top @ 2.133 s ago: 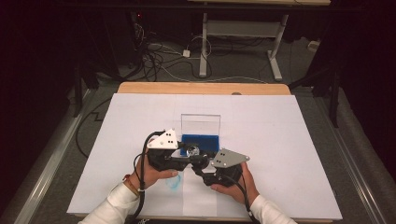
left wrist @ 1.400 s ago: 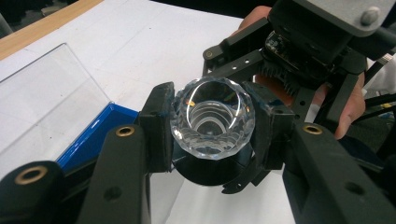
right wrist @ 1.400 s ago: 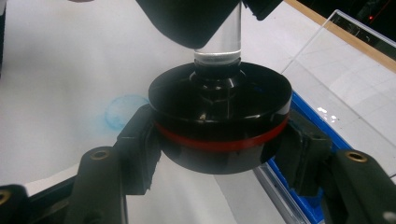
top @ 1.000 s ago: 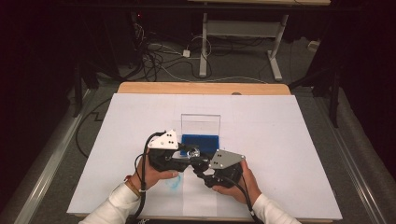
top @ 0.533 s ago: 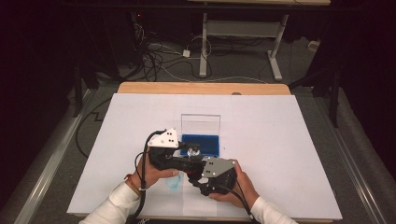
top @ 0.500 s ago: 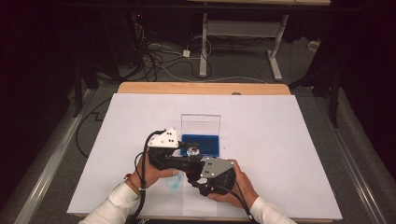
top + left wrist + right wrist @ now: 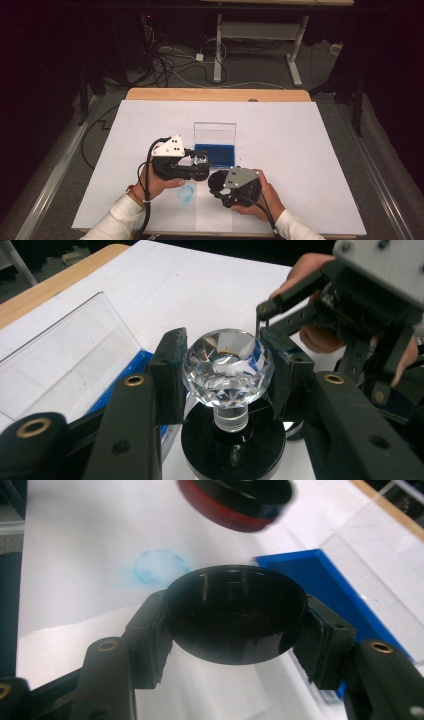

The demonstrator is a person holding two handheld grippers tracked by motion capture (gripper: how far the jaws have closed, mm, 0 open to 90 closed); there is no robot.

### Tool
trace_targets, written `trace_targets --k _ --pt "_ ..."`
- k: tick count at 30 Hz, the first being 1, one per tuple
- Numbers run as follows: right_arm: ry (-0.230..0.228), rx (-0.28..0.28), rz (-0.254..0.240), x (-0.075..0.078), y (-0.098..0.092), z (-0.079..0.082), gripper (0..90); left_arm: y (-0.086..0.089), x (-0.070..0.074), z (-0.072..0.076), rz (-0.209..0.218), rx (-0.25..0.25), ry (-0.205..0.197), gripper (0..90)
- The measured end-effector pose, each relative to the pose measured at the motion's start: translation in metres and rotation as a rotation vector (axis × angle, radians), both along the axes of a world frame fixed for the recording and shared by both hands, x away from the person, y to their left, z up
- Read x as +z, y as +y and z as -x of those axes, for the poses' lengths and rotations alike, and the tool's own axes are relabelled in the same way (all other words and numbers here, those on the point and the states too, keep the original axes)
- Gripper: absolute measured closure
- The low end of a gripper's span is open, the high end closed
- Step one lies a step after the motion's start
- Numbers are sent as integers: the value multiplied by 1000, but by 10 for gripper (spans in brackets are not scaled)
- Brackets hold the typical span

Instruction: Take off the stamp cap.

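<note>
A faceted clear crystal (image 7: 227, 362) on a short clear stem stands on a round black base (image 7: 232, 447). My left gripper (image 7: 225, 375) is shut on the crystal's sides and holds it above the paper, next to the blue case. My right gripper (image 7: 235, 630) is shut on a round black cap (image 7: 235, 612), whose hollow faces the camera. In the high view the left gripper (image 7: 201, 160) and the right gripper (image 7: 218, 181) sit close together at the table's near middle. The base's red underside (image 7: 235, 505) hangs blurred above the cap.
A clear case stands behind the grippers, its lid (image 7: 215, 132) upright and its blue tray (image 7: 216, 154) flat. A blue smudge (image 7: 187, 192) marks the white paper (image 7: 300, 150) near the left hand. The table's wooden far edge (image 7: 215, 94) borders a floor with cables.
The right gripper has drawn back toward the person and slightly left, carrying the black cap away from the crystal. The left gripper has stayed put.
</note>
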State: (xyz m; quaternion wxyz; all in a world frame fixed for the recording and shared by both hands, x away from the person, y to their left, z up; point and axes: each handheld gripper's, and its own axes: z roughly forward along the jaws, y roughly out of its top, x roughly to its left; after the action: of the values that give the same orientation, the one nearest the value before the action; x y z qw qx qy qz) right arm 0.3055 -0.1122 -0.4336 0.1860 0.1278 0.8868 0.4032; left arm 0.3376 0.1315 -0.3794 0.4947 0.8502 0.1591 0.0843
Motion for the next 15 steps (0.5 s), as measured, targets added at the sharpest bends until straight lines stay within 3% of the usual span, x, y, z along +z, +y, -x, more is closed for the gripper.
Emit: trace_targets --k 8,15 --pt "-14 -69 -56 12 -29 -1 387 4 0 0 -49 36 -35 548" --pt "-35 -123 -78 20 -48 -2 386 11 -2 -1 -63 61 -38 547"
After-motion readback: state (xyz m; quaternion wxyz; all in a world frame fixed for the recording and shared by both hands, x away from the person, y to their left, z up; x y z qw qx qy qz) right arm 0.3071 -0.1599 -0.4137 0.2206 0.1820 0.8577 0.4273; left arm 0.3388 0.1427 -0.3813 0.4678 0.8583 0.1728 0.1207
